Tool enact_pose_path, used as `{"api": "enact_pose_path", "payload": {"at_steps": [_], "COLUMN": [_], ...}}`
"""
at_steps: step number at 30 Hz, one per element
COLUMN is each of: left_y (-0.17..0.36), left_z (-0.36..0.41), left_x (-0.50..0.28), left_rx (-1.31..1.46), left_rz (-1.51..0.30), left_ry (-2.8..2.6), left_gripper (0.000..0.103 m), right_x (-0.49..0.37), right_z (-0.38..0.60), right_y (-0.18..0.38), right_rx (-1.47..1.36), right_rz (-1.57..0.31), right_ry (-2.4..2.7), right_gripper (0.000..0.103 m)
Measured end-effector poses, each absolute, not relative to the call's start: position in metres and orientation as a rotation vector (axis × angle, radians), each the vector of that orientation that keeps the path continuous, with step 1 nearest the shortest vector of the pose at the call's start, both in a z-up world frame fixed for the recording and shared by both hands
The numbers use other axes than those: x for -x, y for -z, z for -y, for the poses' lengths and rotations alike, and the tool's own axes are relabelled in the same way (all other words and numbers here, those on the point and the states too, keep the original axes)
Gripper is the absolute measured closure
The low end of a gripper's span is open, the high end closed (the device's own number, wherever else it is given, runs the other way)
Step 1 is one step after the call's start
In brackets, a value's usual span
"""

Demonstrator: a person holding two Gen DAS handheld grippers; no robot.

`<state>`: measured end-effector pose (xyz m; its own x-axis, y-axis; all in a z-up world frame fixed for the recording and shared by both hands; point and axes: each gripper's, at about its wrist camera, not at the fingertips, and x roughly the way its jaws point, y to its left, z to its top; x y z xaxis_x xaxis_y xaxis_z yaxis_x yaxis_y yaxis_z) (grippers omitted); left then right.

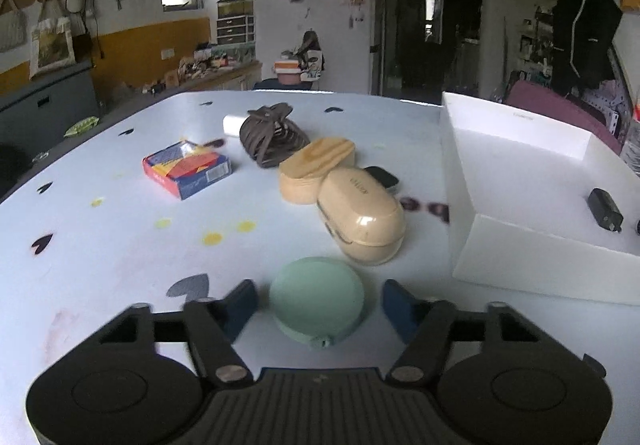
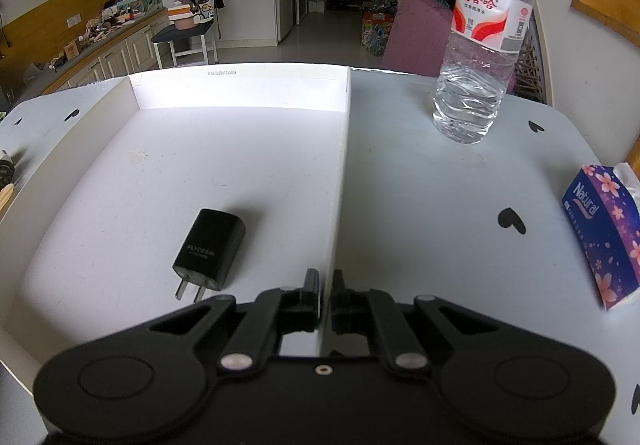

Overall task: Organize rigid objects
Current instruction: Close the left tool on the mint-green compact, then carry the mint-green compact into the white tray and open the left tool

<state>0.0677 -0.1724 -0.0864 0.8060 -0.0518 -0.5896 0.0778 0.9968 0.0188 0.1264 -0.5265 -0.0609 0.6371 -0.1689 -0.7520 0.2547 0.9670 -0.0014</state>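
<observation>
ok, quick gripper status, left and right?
Left gripper: open, straddling the green round case, not gripping yet.
Right gripper: closed on the white tray's side wall.

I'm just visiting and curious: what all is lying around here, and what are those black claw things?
Tray: one, white, right part of table.
Charger: one, black, in tray.
Round case: one, mint, between left tool's fingers.
Oval case: one, beige, mid-table.
Wooden box: one, tan, behind oval case.
Hair clip: one, brown, behind wooden box.
Card box: one, red-blue, left.
Bottle: one, clear, right of tray.
Tissues: one, purple, far right.
Left tool: black, around round case, gaps showing.
Right tool: black, clamped on tray wall.
</observation>
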Motion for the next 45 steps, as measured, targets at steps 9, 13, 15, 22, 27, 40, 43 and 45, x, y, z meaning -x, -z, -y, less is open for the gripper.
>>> {"api": "enact_pose_path", "payload": {"at_steps": [9,13,15,22,27,40,43,45], "left_y": [0.085,0.079,0.069,0.028,0.023,0.041,0.049,0.055], "left_z": [0.175,0.175,0.177,0.203,0.242,0.341,0.354,0.361], "left_x": [-0.067,-0.064,-0.060,-0.050,-0.056,-0.090,-0.099,-0.103], "left_rx": [-0.047,-0.037,-0.035,-0.036,-0.026,-0.032,-0.039,-0.048], "left_rz": [-0.624,-0.620,-0.588,-0.489,-0.511,-0.625,-0.671,-0.696], "left_ry": [0.072,0.091,0.109,0.241,0.389,0.595,0.616,0.622], "left_gripper": [0.052,0.052,0.052,0.052,0.052,0.053,0.052,0.052], "right_x": [-0.126,-0.126,-0.126,-0.126,-0.126,-0.126,-0.126,-0.126], "right_z": [0.527,0.526,0.526,0.525,0.524,0.525,0.525,0.525], "right_y": [0.061,0.060,0.060,0.060,0.059,0.059,0.059,0.059], "right_rx": [-0.107,-0.106,-0.105,-0.101,-0.099,-0.096,-0.096,-0.096], "right_rz": [-0.846,-0.846,-0.846,-0.846,-0.846,-0.846,-0.846,-0.846], "right_ry": [0.242,0.242,0.242,0.243,0.243,0.244,0.244,0.244], "right_gripper": [0.097,0.097,0.097,0.097,0.097,0.097,0.097,0.097]}}
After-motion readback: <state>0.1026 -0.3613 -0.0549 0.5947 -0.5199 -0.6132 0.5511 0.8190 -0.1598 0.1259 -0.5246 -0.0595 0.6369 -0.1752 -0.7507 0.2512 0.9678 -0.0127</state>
